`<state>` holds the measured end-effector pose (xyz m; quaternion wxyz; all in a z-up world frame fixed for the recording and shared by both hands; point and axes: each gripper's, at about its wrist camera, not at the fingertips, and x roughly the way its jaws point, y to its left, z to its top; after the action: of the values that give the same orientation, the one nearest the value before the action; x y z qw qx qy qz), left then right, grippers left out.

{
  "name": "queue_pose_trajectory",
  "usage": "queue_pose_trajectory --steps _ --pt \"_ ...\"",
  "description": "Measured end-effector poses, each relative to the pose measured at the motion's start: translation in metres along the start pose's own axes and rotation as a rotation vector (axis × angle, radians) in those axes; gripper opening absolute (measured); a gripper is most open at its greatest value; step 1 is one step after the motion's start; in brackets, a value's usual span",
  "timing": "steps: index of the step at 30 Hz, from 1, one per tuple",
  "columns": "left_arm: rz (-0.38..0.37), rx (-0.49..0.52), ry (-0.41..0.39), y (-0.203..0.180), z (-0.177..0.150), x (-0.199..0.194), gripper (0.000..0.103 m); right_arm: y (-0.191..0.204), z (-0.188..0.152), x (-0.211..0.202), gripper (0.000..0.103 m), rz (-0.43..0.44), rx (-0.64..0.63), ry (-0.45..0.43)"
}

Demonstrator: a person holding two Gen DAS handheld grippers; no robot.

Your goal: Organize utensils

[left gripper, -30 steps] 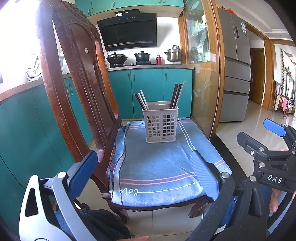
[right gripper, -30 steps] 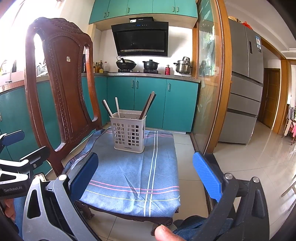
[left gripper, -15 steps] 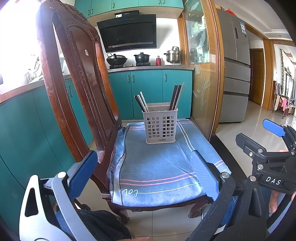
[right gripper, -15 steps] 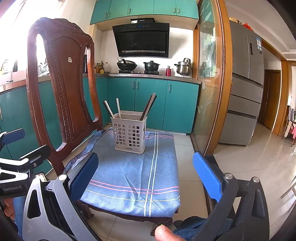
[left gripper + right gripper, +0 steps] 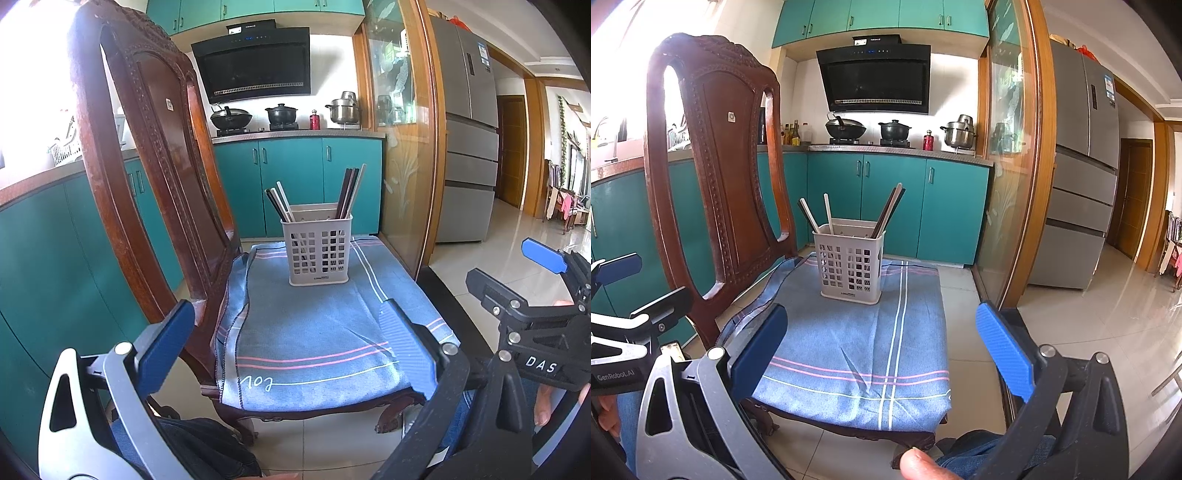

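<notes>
Left wrist view: the left gripper (image 5: 284, 332), jaws wide and empty, faces a slotted utensil basket (image 5: 318, 251) straight ahead on a cloth-draped chair seat (image 5: 317, 332), chopsticks (image 5: 349, 192) leaning upright.

Right wrist view: the right gripper (image 5: 882, 343), also wide and empty, sees the basket ahead, slightly left. Neither is clearly nearer. Basket contents are hard to make out.

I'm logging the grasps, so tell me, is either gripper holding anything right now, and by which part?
Nothing is held. The left gripper and right gripper both have open, empty jaws, short of the utensil basket with its chopsticks.
</notes>
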<state>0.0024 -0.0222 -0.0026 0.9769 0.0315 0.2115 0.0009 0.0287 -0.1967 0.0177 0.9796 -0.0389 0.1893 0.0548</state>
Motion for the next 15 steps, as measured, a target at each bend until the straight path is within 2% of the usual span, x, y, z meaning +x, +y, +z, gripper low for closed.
queue_pose_trajectory --steps 8,15 --pt "0.0 0.004 0.003 -0.002 -0.001 0.005 0.099 -0.001 -0.001 0.004 0.1 0.008 -0.003 0.013" --pt "-0.013 0.001 0.058 -0.003 -0.005 0.024 0.099 -0.003 -0.005 0.016 0.1 0.013 0.002 0.039"
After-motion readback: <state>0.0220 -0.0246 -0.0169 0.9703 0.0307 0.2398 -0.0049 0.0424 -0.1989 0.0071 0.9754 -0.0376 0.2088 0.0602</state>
